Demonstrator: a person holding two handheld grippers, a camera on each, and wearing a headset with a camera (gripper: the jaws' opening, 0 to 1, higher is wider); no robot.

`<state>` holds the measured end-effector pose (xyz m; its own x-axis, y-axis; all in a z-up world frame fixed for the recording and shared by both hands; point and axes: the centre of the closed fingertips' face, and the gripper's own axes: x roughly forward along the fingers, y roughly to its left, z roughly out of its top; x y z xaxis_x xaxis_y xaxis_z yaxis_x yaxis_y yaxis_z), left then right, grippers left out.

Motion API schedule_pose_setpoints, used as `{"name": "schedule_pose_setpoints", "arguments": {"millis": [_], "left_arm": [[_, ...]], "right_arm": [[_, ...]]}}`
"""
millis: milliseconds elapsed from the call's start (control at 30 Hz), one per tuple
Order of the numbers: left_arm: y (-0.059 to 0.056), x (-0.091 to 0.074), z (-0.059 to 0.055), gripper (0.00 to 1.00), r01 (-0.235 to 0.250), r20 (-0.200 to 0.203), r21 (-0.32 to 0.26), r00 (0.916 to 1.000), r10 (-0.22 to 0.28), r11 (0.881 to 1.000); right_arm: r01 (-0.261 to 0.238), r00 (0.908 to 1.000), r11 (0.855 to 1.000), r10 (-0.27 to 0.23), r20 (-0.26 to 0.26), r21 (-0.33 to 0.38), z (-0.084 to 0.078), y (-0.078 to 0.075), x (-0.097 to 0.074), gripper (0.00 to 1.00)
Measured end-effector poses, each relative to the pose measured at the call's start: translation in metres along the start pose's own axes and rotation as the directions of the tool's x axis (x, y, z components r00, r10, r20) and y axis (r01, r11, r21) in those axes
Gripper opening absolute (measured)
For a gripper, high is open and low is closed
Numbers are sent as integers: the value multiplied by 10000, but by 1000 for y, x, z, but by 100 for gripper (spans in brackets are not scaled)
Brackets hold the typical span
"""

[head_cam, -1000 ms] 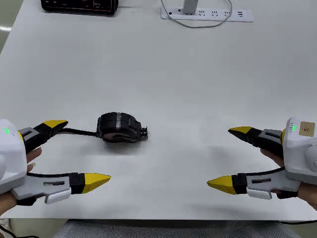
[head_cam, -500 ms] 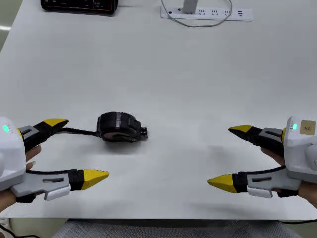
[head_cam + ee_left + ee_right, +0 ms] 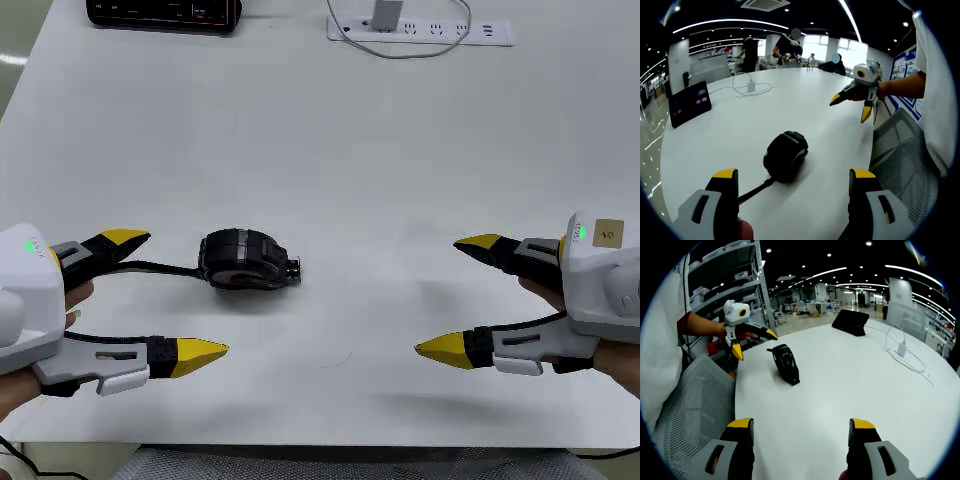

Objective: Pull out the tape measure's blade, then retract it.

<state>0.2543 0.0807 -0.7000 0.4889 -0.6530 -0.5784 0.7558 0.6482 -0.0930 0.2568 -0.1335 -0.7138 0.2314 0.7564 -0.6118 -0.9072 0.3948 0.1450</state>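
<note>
Tape measure (image 3: pixel 243 260) sits on the table (image 3: pixel 350 150) near my left gripper (image 3: pixel 180 293), well apart from my right gripper (image 3: pixel 439 296) — both wide open, empty. Case looks hard and dense, blade probably springy — left should clamp the case, right pinch the end hook (image 3: pixel 293 268).

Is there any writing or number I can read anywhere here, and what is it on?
"40", faint and not certain: on the tan sticker on the right gripper.
Screen of the dark device: marks too blurred to read.
On the tape measure: no legible text.
</note>
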Motion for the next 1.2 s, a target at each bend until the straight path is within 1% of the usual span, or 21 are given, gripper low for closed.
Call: {"name": "schedule_pose_setpoints", "arguments": {"millis": [33,100,267,400,533,700,800,900,933,1000,1200], "left_arm": [[1,1,1,89,-3,-7,117,10000,3,9999],[0,3,2,89,150,-44,145,9999,-149,9998],[1,7,2,90,325,-181,321,9993,-320,9990],[0,10,3,89,520,-230,465,9984,-510,9976],[-1,14,4,89,732,-385,658,9967,-707,9951],[0,20,4,89,895,-556,846,9948,-850,9924],[2,22,3,82,964,-725,1077,9934,-888,9895],[3,25,1,81,1082,-884,1179,9912,-981,9871],[4,26,-1,80,1088,-995,1277,9904,-964,9858],[4,27,-1,79,1158,-1064,1352,9891,-1018,9840],[9,34,-3,75,1222,-1431,1693,9848,-982,9780]], "right_arm": [[-34,10000,10000,34,-17,-43,0,-1,1,76],[-78,10000,9999,78,-35,-92,0,-2,3,76],[-239,9997,9995,238,-71,-205,1,-1,8,76],[-488,9988,9985,486,-108,-242,1,1,14,76],[-653,9977,9973,646,-192,-351,1,2,20,76],[-781,9967,9960,771,-244,-436,1,0,26,76],[-862,9960,9950,848,-290,-502,2,-1,30,76],[-961,9950,9938,943,-339,-555,2,-2,34,76],[-997,9945,9933,976,-371,-589,2,-3,35,76],[-1052,9939,9924,1028,-408,-639,3,-4,38,76],[-1249,9911,9882,1202,-570,-883,5,-4,45,75]]}}
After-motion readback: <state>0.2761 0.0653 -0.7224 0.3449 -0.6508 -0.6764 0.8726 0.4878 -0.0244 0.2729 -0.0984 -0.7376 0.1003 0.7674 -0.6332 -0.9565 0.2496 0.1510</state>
